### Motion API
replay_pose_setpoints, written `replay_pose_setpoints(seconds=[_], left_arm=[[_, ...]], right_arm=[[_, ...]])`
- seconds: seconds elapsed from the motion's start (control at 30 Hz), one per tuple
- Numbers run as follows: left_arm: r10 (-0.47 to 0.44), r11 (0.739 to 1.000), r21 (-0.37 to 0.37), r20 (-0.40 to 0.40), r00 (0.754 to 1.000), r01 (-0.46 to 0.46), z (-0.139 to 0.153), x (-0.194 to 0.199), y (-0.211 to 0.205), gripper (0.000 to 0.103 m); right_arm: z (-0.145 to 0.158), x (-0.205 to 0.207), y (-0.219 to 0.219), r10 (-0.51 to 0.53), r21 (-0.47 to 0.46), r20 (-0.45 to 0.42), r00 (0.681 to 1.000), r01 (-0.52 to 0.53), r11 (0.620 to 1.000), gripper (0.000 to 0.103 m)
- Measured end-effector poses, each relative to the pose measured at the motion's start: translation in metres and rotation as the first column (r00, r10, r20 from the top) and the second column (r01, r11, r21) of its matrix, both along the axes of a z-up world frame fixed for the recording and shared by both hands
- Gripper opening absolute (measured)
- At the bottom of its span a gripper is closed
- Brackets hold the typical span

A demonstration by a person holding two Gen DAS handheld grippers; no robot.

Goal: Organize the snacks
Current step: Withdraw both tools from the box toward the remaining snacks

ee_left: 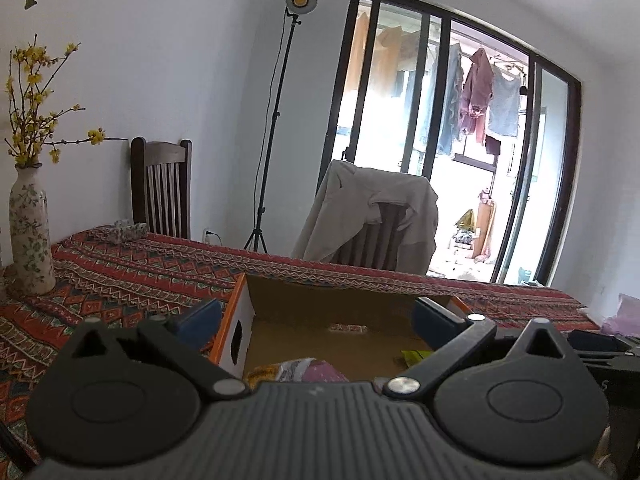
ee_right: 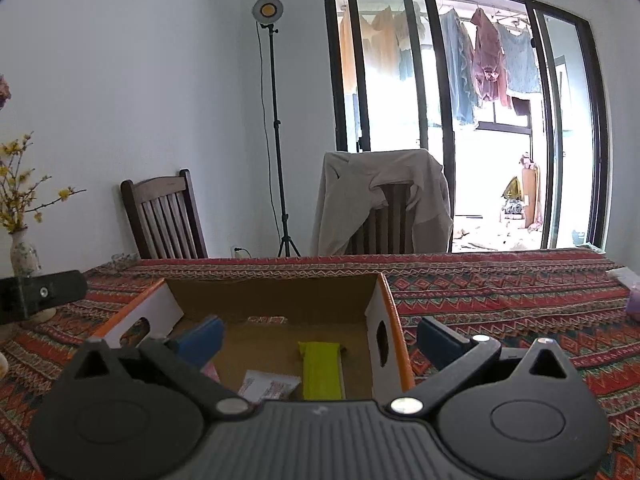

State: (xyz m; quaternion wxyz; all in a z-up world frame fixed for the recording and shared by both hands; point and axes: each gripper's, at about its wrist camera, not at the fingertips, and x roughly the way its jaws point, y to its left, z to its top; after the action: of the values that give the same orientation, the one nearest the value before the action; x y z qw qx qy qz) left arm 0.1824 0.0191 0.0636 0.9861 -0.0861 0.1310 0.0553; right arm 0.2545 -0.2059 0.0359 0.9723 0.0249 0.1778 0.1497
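An open cardboard box point(ee_right: 276, 292) with orange outer edges and white end walls is seen standing on a table covered by a red patterned cloth point(ee_right: 500, 292). The right gripper point(ee_right: 320, 338) is held just above the box's near side with its blue-padded fingers point(ee_right: 202, 338) spread wide and nothing between them — one finger lies over the box's interior, the other outside its right wall. Inside the box, a yellow-green snack packet point(ee_right: 322, 370) is laid flat on the floor near the right wall, with a white packet with red print point(ee_right: 270, 388) just beside it to the left.

The left gripper point(ee_left: 316, 318) is likewise spread wide and empty, positioned over the box's left end; a crinkled pale and pink wrapper point(ee_left: 304, 370) is partly visible below it, its shape mostly hidden by the gripper body. A floral vase point(ee_left: 30, 236) holding yellow-flowered branches is set on the cloth well to the left of the box. Beyond the table, two wooden chairs are placed — one draped with a beige jacket point(ee_right: 380, 200)
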Motion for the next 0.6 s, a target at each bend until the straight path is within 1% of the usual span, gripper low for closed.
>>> replay_pose_setpoints(seconds=[0.3,0.43,0.6], left_arm=[[-0.022,1.000,0.007,0.005,1.000,0.022,-0.003,-0.043,0.000,0.103],[-0.025,1.000,0.007,-0.019,0.999,0.025,-0.011,-0.061,0.005,0.103],[-0.020,1.000,0.015,-0.061,0.998,0.021,-0.027,-0.083,0.012,0.103]], right_arm=[[0.000,-0.045,-0.018,-0.002,-0.016,-0.002,1.000,0.002,1.000,0.103],[-0.008,-0.065,-0.023,0.001,-0.035,-0.013,1.000,-0.002,0.999,0.103],[-0.023,-0.088,-0.029,0.010,-0.057,-0.047,0.999,-0.013,0.998,0.103]])
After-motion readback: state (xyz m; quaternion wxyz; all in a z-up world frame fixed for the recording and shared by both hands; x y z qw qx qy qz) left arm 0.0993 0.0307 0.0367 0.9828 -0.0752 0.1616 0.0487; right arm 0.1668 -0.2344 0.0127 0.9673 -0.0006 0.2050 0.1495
